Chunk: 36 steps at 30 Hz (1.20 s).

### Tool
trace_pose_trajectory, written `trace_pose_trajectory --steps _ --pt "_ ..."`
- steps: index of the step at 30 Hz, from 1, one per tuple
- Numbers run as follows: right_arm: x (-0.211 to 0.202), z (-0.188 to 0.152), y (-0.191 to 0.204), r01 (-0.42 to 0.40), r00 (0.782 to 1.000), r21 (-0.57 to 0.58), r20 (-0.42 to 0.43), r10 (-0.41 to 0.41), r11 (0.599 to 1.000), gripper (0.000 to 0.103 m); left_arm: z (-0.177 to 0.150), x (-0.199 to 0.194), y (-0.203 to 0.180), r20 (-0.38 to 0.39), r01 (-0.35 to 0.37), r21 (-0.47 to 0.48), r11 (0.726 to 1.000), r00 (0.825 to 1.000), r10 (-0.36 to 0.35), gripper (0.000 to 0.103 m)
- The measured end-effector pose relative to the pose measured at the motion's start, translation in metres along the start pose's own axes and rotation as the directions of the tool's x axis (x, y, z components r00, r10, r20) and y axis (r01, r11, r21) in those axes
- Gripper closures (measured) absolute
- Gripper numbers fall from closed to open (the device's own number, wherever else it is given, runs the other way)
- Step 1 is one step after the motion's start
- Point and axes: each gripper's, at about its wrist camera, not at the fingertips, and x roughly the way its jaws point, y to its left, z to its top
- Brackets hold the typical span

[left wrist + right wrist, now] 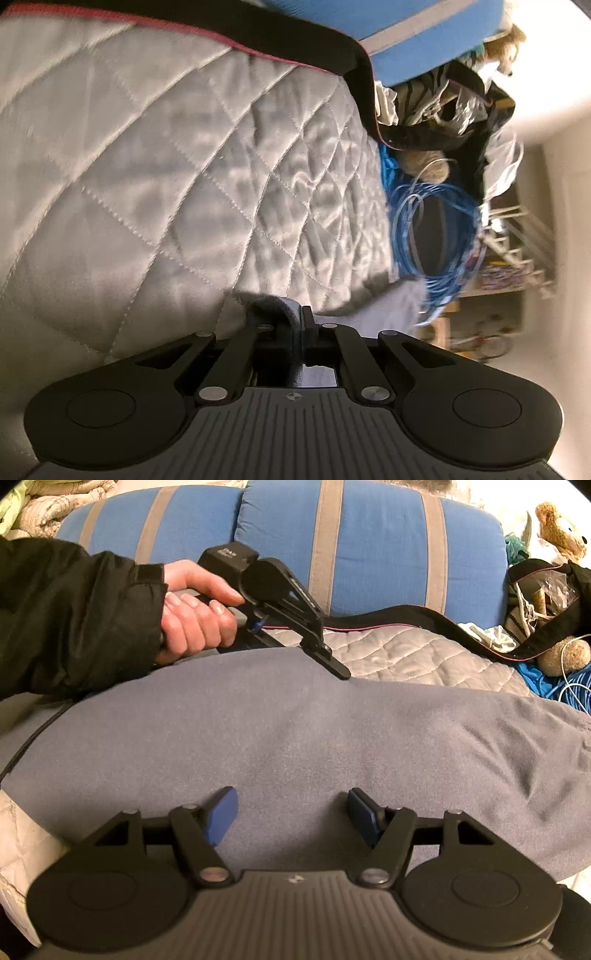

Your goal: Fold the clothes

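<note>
The left gripper (338, 670) is clenched on the far edge of the grey-blue garment (295, 738) spread flat on the quilt (424, 657), while the right gripper (291, 814) hovers released, fingers wide apart, above its near edge.

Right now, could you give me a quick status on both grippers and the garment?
Left gripper shut on far edge of grey-blue garment. Right gripper open, above the near edge. Black strap beyond it, clear.

Garment (295, 738) lies on quilt (406, 657), before cushions (369, 554).
</note>
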Motion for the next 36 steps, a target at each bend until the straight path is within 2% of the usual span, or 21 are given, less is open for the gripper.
trace_pose_trajectory --steps 3,6,9,11,12,14,16,20,22,25,27,28,31,32,33,35,36 --pt "0.0 0.001 -0.001 -0.002 1.0 0.007 -0.003 0.002 1.0 0.027 0.001 -0.012 0.006 -0.001 0.011 -0.016 1.0 1.0 -0.011 0.097" --pt "0.001 0.001 -0.001 -0.002 1.0 0.009 -0.004 0.002 1.0 0.027 -0.003 -0.039 0.006 0.068 -0.04 -0.018 0.999 0.997 0.041 0.092" --pt "0.001 0.002 -0.001 -0.001 1.0 0.012 -0.005 0.001 1.0 0.027 -0.016 -0.076 -0.008 0.194 -0.166 0.006 0.986 0.968 0.162 0.083" --pt "0.001 0.002 0.0 0.001 1.0 0.012 -0.005 -0.001 1.0 0.026 -0.033 -0.097 -0.027 0.266 -0.266 0.068 0.962 0.934 0.239 0.076" --pt "0.0 0.002 0.0 0.003 1.0 0.011 -0.004 -0.003 1.0 0.026 -0.043 -0.106 -0.038 0.301 -0.321 0.105 0.941 0.913 0.277 0.069" --pt "0.0 0.002 0.0 0.008 1.0 0.012 -0.002 -0.008 1.0 0.025 -0.066 -0.119 -0.056 0.363 -0.436 0.185 0.881 0.863 0.351 0.058" --pt "0.001 0.002 0.0 0.012 1.0 0.014 0.001 -0.012 1.0 0.024 -0.089 -0.126 -0.068 0.407 -0.518 0.253 0.817 0.823 0.396 0.057" --pt "0.0 0.002 0.0 0.019 1.0 0.018 0.007 -0.019 1.0 0.023 -0.132 -0.128 -0.08 0.481 -0.625 0.364 0.69 0.761 0.435 0.057" --pt "0.001 0.002 0.0 0.019 1.0 0.024 0.01 -0.019 1.0 0.022 -0.15 -0.126 -0.081 0.506 -0.658 0.404 0.635 0.739 0.444 0.057" --pt "0.001 0.003 0.0 0.02 1.0 0.032 0.013 -0.021 0.999 0.022 -0.167 -0.123 -0.078 0.495 -0.68 0.454 0.575 0.729 0.472 0.057" --pt "0.002 0.003 0.001 0.024 1.0 0.034 0.015 -0.024 0.999 0.02 -0.172 -0.122 -0.078 0.468 -0.67 0.497 0.552 0.742 0.48 0.057" --pt "0.002 0.003 0.001 0.026 1.0 0.034 0.016 -0.026 0.999 0.02 -0.174 -0.122 -0.077 0.452 -0.661 0.513 0.547 0.75 0.482 0.057" --pt "0.003 0.002 0.002 0.031 0.999 0.033 0.02 -0.031 0.999 0.02 -0.176 -0.121 -0.068 0.398 -0.622 0.533 0.573 0.783 0.479 0.057" --pt "0.003 0.002 0.002 0.033 0.999 0.033 0.021 -0.033 0.999 0.02 -0.176 -0.12 -0.064 0.386 -0.619 0.532 0.577 0.784 0.486 0.061" --pt "0.003 0.002 0.002 0.035 0.999 0.032 0.021 -0.035 0.999 0.02 -0.176 -0.119 -0.06 0.372 -0.618 0.528 0.583 0.785 0.495 0.077" --pt "0.004 0.003 0.003 0.039 0.999 0.032 0.021 -0.04 0.999 0.019 -0.176 -0.12 -0.054 0.358 -0.625 0.516 0.586 0.779 0.515 0.099" --pt "0.004 0.003 0.004 0.042 0.999 0.03 0.021 -0.042 0.999 0.019 -0.177 -0.122 -0.052 0.359 -0.629 0.507 0.59 0.776 0.519 0.099"
